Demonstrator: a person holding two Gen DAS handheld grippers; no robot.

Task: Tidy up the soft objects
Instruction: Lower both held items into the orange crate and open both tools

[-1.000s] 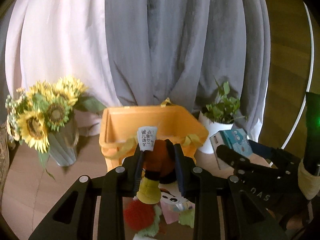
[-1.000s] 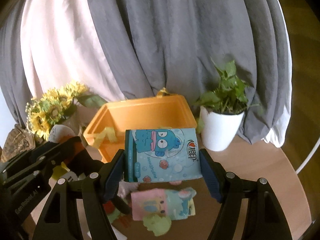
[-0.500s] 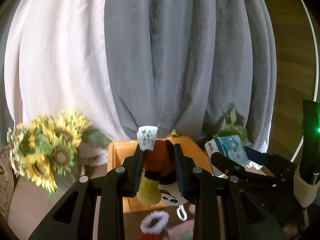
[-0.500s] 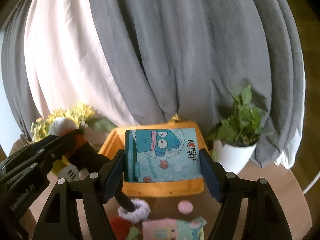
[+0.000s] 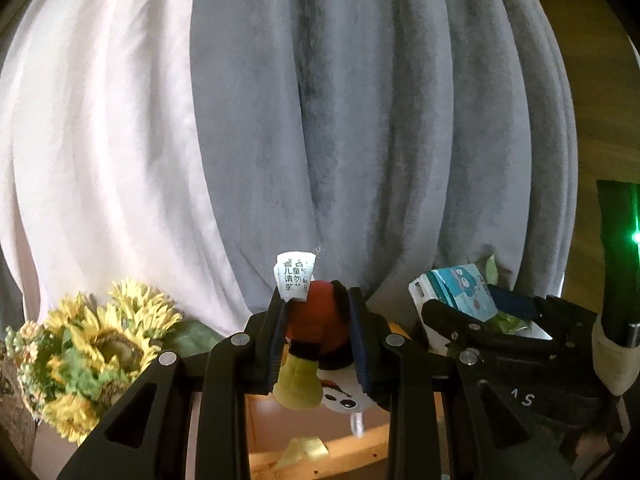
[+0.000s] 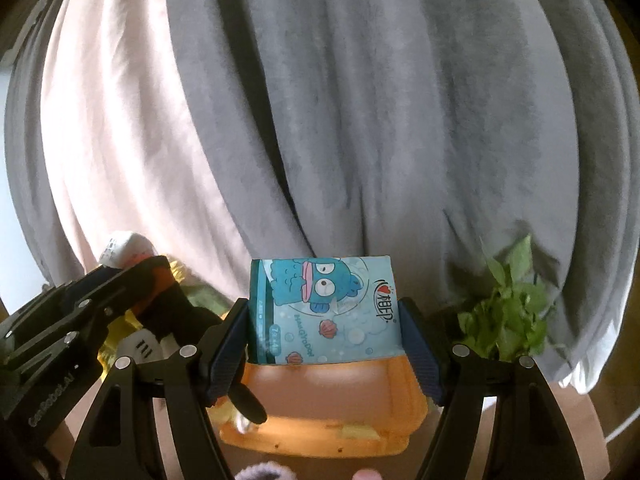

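Note:
My left gripper (image 5: 318,336) is shut on a plush toy (image 5: 316,326) with an orange body, yellow foot and white paper tag, held above the orange basket (image 5: 340,454). My right gripper (image 6: 324,344) is shut on a light-blue tissue pack (image 6: 324,310) with a cartoon fish, held above the same orange basket (image 6: 320,412). The tissue pack (image 5: 460,294) and right gripper also show at the right of the left wrist view. The left gripper with the plush toy (image 6: 136,280) shows at the left of the right wrist view.
Grey and pale pink curtains fill the background. A sunflower bunch (image 5: 92,352) stands left of the basket. A green potted plant (image 6: 508,320) stands to its right. A fluffy ring (image 6: 260,472) and a pink item (image 6: 366,474) peek at the bottom edge.
Both grippers have risen and moved forward over the basket with their loads. The basket and table items have dropped toward the bottom of both views.

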